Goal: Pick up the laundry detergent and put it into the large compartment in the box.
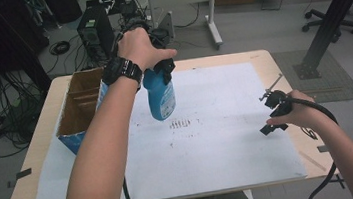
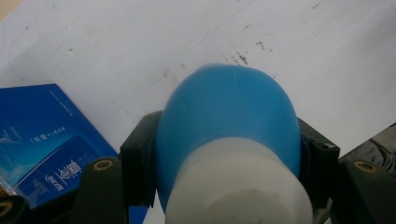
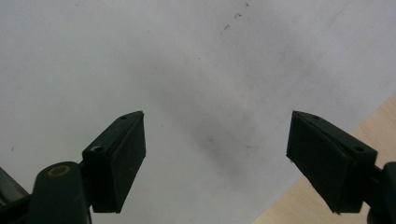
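Note:
A blue plastic bottle (image 1: 160,95) with a white cap end hangs above the white sheet, just right of the cardboard box. My left gripper (image 1: 163,70) is shut on it near its top. In the left gripper view the bottle (image 2: 229,116) bulges between both black jaws, its white cap closest to the camera. My right gripper (image 1: 272,114) hovers low over the sheet's right side, held in a hand. In the right gripper view it (image 3: 215,158) stands open, its jaws wide apart with nothing between them.
An open cardboard box (image 1: 78,106) with blue printed sides (image 2: 44,140) stands at the left of the wooden table (image 1: 260,55). A white sheet (image 1: 210,146) with dark smudges covers most of the table. Beyond the far edge are a computer tower (image 1: 95,30), cables and a desk.

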Demonstrator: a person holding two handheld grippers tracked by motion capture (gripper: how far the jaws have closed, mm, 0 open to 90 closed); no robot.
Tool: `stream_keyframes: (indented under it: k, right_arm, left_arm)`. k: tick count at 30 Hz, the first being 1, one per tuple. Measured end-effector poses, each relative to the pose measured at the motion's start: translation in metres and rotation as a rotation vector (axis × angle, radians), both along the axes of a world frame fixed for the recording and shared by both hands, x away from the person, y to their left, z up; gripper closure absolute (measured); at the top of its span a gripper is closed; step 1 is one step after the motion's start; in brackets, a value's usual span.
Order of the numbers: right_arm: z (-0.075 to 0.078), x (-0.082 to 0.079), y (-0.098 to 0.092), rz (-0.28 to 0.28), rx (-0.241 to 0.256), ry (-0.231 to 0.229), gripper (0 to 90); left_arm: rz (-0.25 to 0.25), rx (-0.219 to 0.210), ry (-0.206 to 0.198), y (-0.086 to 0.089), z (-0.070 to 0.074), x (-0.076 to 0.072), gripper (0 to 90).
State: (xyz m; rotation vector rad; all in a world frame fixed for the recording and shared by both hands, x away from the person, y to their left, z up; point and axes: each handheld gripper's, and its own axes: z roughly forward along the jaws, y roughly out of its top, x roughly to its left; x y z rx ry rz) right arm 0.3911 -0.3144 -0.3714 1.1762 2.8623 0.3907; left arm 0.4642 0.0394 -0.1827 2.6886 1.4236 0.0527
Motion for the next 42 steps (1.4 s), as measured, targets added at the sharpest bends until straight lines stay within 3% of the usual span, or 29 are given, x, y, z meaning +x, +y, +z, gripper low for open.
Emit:
stream_keyframes:
  k: [16, 28, 42]
  right_arm:
    - [0.0, 0.001, 0.003, 0.004, 0.001, 0.002, 19.8]
    - [0.0, 0.003, 0.006, 0.007, 0.003, 0.001, 19.8]
    - [-0.002, 0.004, 0.008, 0.012, 0.003, 0.004, 19.8]
  left_arm:
    - [0.032, -0.008, -0.003, 0.02, 0.027, -0.005, 37.5]
    - [0.087, -0.014, -0.008, 0.04, 0.047, -0.008, 37.5]
    - [0.205, -0.008, -0.003, 0.068, 0.061, -0.008, 37.5]
